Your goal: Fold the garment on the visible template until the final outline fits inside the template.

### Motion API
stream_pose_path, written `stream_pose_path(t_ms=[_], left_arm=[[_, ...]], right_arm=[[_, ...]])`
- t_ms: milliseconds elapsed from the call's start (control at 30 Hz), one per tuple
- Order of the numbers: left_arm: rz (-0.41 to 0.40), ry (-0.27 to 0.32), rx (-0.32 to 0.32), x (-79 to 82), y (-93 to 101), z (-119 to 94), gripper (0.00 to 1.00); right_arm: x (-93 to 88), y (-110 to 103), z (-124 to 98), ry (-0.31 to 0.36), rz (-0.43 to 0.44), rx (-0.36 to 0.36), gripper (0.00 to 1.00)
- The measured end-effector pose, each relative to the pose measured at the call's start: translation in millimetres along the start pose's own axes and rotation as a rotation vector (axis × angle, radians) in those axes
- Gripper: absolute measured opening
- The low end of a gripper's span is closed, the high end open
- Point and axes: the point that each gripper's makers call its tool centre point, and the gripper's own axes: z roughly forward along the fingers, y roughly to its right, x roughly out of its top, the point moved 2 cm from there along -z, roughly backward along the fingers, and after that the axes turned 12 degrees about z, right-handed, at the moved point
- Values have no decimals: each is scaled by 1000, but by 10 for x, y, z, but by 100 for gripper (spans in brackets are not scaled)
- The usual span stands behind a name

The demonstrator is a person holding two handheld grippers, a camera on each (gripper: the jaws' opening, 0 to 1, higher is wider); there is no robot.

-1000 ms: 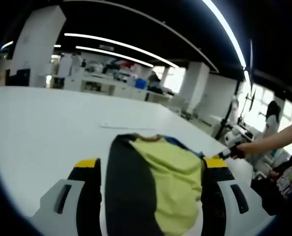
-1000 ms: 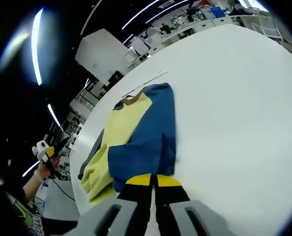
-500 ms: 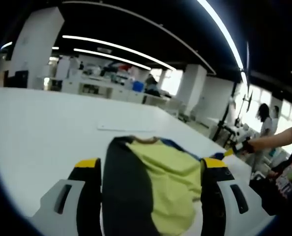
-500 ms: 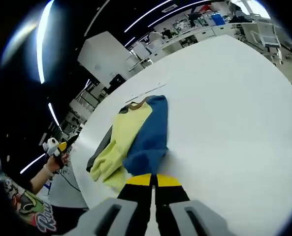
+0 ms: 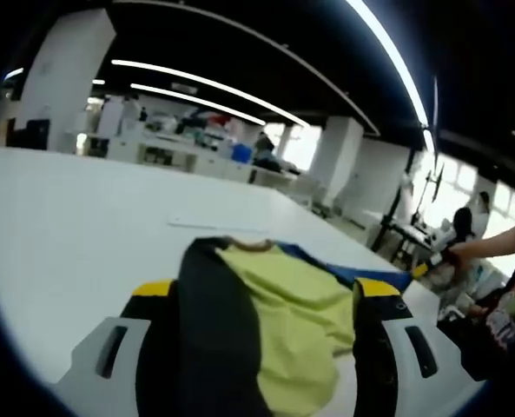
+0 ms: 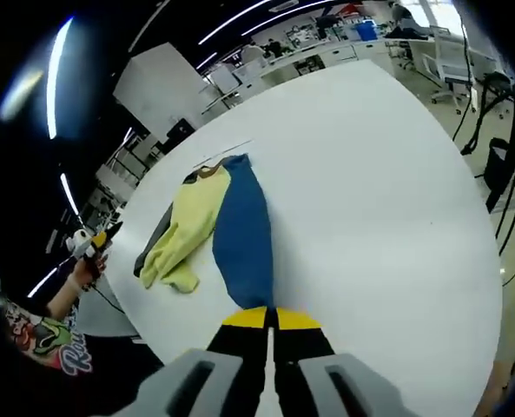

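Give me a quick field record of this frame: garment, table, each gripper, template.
garment: yellow, blue and dark top, lying on the table, blue sleeve pulled out long toward the right gripper
table: white, round-edged
right gripper: jaws shut on the blue sleeve end
left gripper: jaws apart, the dark and yellow cloth lying between them; grip cannot be told
template: thin pale line on the table beyond the collar; outline unclear

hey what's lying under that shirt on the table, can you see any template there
Under the garment only the white table shows around its edges. A thin line lies on the table beyond the collar. Whatever lies directly beneath the cloth is covered, so any template there cannot be seen.
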Motion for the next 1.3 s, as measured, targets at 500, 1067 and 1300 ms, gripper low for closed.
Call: stream_pose_path(t_ms=[500,1067,1300], left_arm=[[1,-41,45,-37,-58,-73,77],[-23,-92,121,-112,-174,-209,77],[-30,-95,133,-140,-189,-240,77]], right_arm=[[621,532,69,27,47,-285,0],[878,939,270,-59,57,-412,0],[875,987,270,-69,56,-412,0]])
